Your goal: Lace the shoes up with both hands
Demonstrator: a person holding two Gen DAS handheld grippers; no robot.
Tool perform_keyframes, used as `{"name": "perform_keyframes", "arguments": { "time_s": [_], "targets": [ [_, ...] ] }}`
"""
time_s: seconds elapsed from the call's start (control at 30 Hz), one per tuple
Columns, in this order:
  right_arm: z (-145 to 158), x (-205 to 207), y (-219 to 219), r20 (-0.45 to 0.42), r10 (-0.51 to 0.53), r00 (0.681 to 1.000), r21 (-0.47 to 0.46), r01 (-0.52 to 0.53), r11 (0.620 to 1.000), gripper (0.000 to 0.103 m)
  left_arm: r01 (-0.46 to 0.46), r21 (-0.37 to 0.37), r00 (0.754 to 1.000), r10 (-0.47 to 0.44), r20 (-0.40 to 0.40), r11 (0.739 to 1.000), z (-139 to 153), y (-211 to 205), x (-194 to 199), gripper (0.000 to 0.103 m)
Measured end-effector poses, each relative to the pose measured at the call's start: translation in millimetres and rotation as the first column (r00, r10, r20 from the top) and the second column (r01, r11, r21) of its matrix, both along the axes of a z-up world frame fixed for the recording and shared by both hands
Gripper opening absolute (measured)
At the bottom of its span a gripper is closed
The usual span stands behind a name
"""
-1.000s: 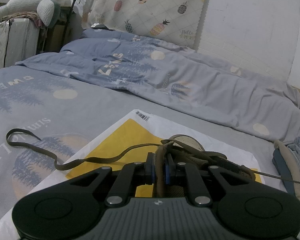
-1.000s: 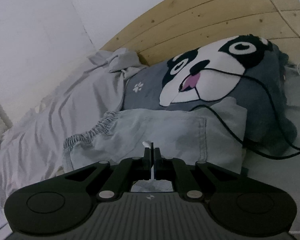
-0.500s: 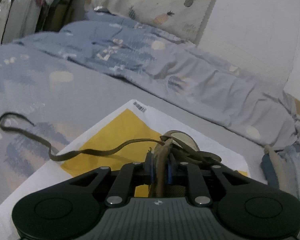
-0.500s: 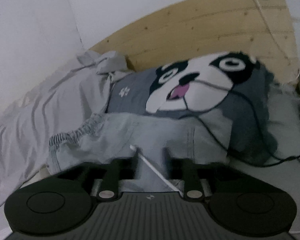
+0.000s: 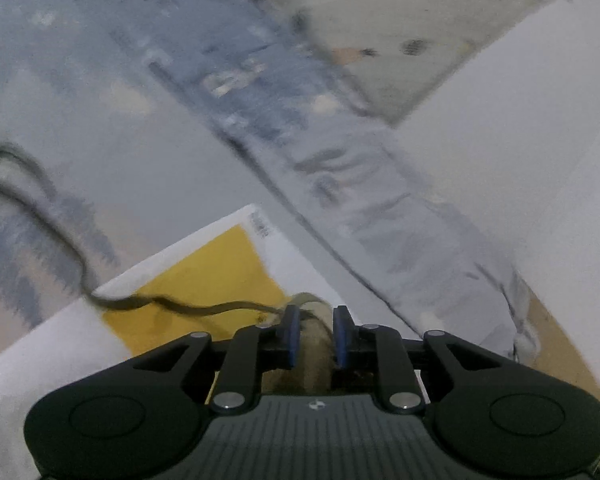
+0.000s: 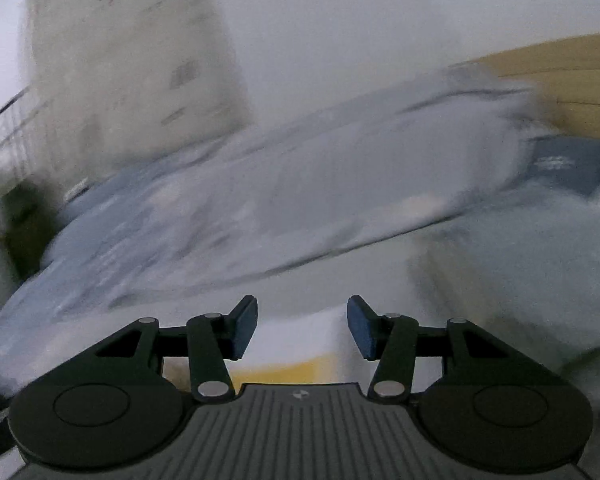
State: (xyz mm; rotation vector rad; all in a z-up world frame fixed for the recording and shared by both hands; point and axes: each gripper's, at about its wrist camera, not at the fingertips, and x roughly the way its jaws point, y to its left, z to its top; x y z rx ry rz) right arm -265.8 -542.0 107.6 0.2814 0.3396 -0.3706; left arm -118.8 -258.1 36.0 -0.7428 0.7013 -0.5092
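Left wrist view: I see my left gripper [image 5: 315, 336] with its blue pads [image 5: 292, 334] set narrowly on either side of the tan shoe [image 5: 308, 354], which fills the gap between them; the jaws have just been easing apart a little, and through the blur I cannot tell whether the pads press on it. The shoe sits on a yellow and white bag [image 5: 204, 280] spread on the grey-blue bed sheet [image 5: 160, 176]. A dark lace [image 5: 100, 300] runs from the shoe across the bag and loops out onto the sheet at the left. Right wrist view is badly smeared. My right gripper [image 6: 302, 326] has its jaws spread about halfway, nothing between them, having just let go. Below them I make out a strip of the yellow bag and a rumpled quilt [image 6: 300, 184] beyond.
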Motion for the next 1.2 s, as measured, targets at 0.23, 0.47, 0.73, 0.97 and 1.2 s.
{"name": "perform_keyframes", "arguments": {
  "time_s": [0.23, 0.47, 0.73, 0.97, 1.2],
  "targets": [
    [-27.9, 32.3, 80.7, -0.134, 0.234, 0.963, -0.110, -0.249, 0.962, 0.052, -0.009, -0.126, 0.985, -0.012, -0.170, 0.992, -28.0, 4.4, 29.6, 0.017],
    [-39.9, 41.7, 83.7, -0.173, 0.226, 0.959, -0.076, -0.242, 0.967, 0.025, -0.003, -0.190, 0.982, -0.034, -0.188, 0.982, -38.3, -2.3, 41.4, 0.017],
    [-48.1, 46.2, 91.9, -0.178, 0.193, 0.965, -0.086, -0.211, 0.974, 0.023, -0.040, -0.176, 0.976, 0.001, -0.219, 0.984, -42.6, -3.3, 45.6, 0.015],
    [-53.6, 51.1, 98.4, -0.181, 0.148, 0.972, -0.092, -0.166, 0.982, 0.016, -0.065, -0.188, 0.975, 0.022, -0.222, 0.980, -44.5, -2.1, 48.0, 0.000],
    [-58.7, 54.3, 100.3, -0.186, 0.095, 0.978, -0.085, -0.112, 0.990, 0.013, -0.082, -0.183, 0.983, 0.049, -0.179, 0.980, -35.6, 3.0, 48.6, 0.000]
  ]
}}
